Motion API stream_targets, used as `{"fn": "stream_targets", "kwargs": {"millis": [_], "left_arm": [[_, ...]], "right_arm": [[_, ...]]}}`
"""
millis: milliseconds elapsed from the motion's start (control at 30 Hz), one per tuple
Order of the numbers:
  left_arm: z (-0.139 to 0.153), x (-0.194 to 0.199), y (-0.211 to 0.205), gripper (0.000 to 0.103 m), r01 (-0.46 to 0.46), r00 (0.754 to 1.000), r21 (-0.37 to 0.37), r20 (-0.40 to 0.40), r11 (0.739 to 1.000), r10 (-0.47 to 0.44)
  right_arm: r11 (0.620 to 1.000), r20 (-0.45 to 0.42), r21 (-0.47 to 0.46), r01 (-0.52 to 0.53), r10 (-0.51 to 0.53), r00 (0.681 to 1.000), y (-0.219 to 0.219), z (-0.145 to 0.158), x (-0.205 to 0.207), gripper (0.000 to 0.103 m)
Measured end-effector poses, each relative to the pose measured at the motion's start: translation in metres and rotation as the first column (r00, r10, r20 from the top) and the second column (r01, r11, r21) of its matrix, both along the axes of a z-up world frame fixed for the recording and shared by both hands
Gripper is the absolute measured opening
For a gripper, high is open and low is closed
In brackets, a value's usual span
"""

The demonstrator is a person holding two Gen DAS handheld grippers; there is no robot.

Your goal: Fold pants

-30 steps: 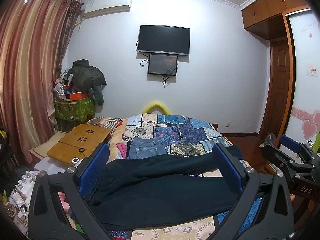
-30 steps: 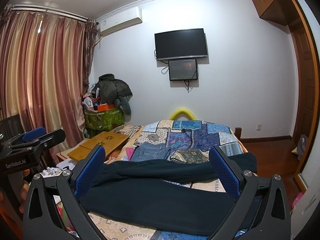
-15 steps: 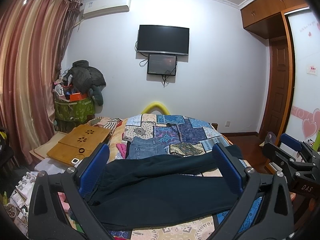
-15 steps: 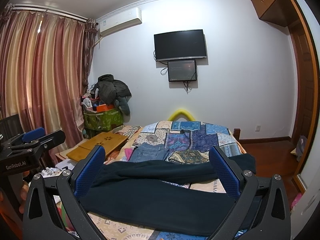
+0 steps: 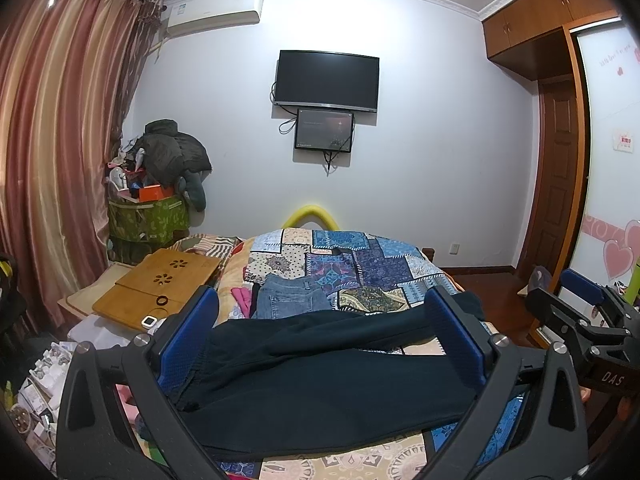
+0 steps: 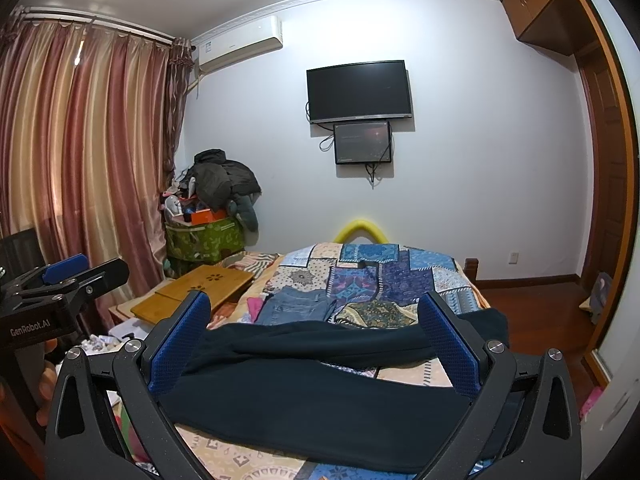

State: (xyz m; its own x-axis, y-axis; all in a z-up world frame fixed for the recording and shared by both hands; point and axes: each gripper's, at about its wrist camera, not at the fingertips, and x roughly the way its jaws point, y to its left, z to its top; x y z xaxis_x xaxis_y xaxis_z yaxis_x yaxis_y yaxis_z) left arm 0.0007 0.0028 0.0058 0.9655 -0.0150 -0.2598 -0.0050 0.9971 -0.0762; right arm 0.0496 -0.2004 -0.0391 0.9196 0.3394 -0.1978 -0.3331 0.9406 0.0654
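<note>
Patchwork bedding [image 5: 360,264] covered the bed in a white-walled bedroom, with a dark television [image 5: 327,80] on the far wall. Dark pants [image 5: 320,376] lay crosswise on the near end of the bed, near folded jeans [image 5: 292,300]. Both the left tongs [image 5: 320,344] and right tongs [image 6: 314,344] hovered above the pants, spread wide and gripping nothing.

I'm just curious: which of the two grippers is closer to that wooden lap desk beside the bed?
Left. The left gripper hangs over the dark pants on the lap desk's side; the right gripper sits farther toward the wardrobe side.
</note>
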Motion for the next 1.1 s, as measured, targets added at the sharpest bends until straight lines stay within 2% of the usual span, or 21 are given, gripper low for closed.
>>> {"fn": "stream_targets", "kwargs": {"millis": [767,933,1100], "left_arm": [[-0.005,0.004,0.001,0.103,0.001,1.000,-0.015,-0.008,1.000,-0.001],[-0.011,0.014,0.008,0.103,0.018,1.000,-0.030,-0.023,0.999,-0.018],[-0.018,0.044,0.017,0.103,0.010,0.998,-0.021,-0.061,1.000,-0.011]], "right_arm": [[1.000,-0.007,-0.005,0.002,-0.002,1.000,0.000,-0.002,0.001,0.103],[1.000,-0.015,-0.010,0.001,-0.001,1.000,-0.001,-0.007,0.009,0.103],[0.999,-0.032,-0.036,0.014,-0.015,0.999,0.000,-0.015,0.030,0.103]]}}
